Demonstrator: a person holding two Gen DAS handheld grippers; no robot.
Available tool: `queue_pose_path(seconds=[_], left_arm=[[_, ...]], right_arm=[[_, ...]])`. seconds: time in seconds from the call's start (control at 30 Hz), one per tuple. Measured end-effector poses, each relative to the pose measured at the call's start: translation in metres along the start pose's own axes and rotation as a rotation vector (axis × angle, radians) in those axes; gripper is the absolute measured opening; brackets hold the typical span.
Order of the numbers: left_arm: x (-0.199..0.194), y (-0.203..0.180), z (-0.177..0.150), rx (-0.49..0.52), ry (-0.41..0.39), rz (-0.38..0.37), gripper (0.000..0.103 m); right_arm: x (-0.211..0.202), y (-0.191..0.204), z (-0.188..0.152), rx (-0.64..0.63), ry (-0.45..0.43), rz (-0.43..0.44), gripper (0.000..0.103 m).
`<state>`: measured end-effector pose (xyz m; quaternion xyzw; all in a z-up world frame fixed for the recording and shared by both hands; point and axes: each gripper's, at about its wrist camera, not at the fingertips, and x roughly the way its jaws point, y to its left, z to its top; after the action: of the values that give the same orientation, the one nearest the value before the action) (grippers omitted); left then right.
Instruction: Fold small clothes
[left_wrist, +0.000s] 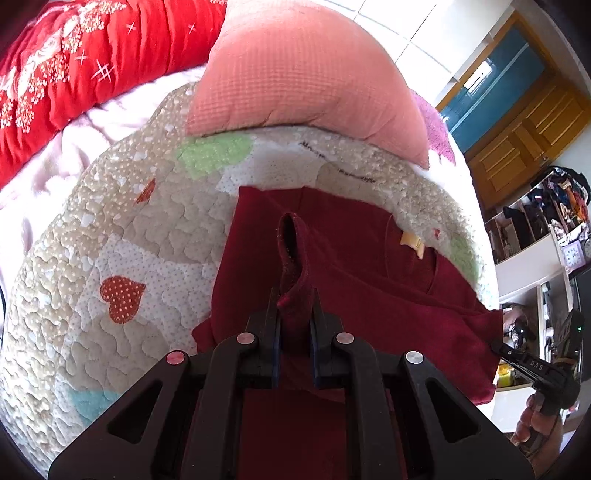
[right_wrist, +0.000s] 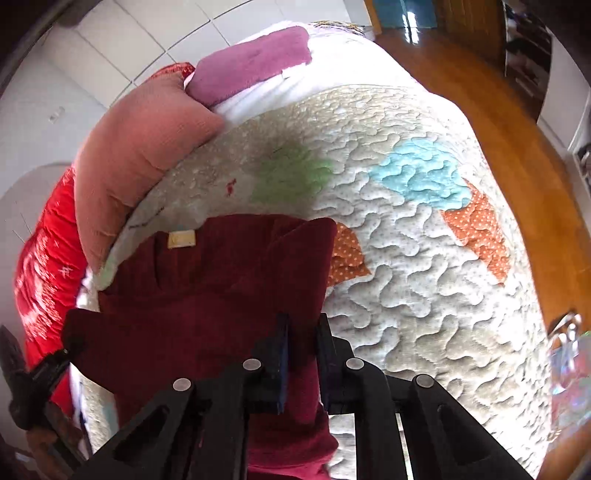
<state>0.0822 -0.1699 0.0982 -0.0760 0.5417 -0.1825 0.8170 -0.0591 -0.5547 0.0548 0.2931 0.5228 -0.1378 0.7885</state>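
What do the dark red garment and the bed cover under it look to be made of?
Dark red garment: soft, matte, slightly fuzzy knit, probably cotton or velour; it drapes limply where the left gripper and right gripper pinch it. Bed cover: quilted cotton-like patchwork, puffy between wavy stitch lines, with dotted patches.

The lower part of the dark red shirt (left_wrist: 354, 266) lay hidden behind the left hand-held gripper (left_wrist: 295, 306), and the lettering on its yellow neck label (left_wrist: 413, 242) was too small to read. In the right wrist view the shirt's near hem ran under the right hand-held gripper (right_wrist: 302, 332) and off the bottom edge. The shelf clutter (left_wrist: 554, 206) at the picture's right was too small to identify. The red quilt (left_wrist: 74, 66) was cut off by the top and left edges. The pink pillow (right_wrist: 136, 158) covered part of the bedspread (right_wrist: 424, 258).
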Motion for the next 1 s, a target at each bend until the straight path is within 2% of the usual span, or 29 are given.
queue_pose_path(seconds=[0.07, 0.13, 0.27, 0.37, 0.47, 0.5, 0.63, 0.8, 0.93, 1.0], left_arm=[[0.020, 0.010, -0.010, -0.029, 0.071, 0.039, 0.012], [0.029, 0.018, -0.019, -0.050, 0.103, 0.051, 0.012], [0.024, 0.021, -0.022, -0.051, 0.080, 0.035, 0.015], [0.024, 0.018, -0.021, -0.050, 0.087, 0.050, 0.015], [0.022, 0.013, -0.020, -0.026, 0.085, 0.074, 0.019], [0.020, 0.011, -0.020, -0.014, 0.081, 0.086, 0.020], [0.011, 0.012, -0.018, 0.005, 0.074, 0.108, 0.025], [-0.007, 0.015, -0.016, 0.000, 0.054, 0.123, 0.025], [-0.019, 0.014, -0.016, 0.008, 0.038, 0.140, 0.025], [-0.025, 0.014, -0.019, 0.010, 0.035, 0.148, 0.025]], right_arm=[[0.006, -0.013, -0.006, 0.008, 0.043, -0.017, 0.012], [-0.010, -0.017, -0.010, 0.034, 0.032, 0.018, 0.012], [-0.033, -0.003, -0.030, -0.016, 0.045, 0.044, 0.012], [-0.016, -0.002, -0.055, -0.058, 0.126, 0.013, 0.012], [-0.002, -0.008, -0.074, -0.059, 0.163, -0.031, 0.012], [-0.003, -0.011, -0.077, -0.039, 0.168, -0.019, 0.012], [-0.025, -0.016, -0.081, 0.009, 0.145, 0.011, 0.012], [-0.049, 0.005, -0.076, -0.012, 0.072, 0.041, 0.012], [-0.036, 0.028, -0.073, -0.052, 0.077, 0.039, 0.014], [-0.018, 0.033, -0.074, -0.068, 0.083, -0.022, 0.014]])
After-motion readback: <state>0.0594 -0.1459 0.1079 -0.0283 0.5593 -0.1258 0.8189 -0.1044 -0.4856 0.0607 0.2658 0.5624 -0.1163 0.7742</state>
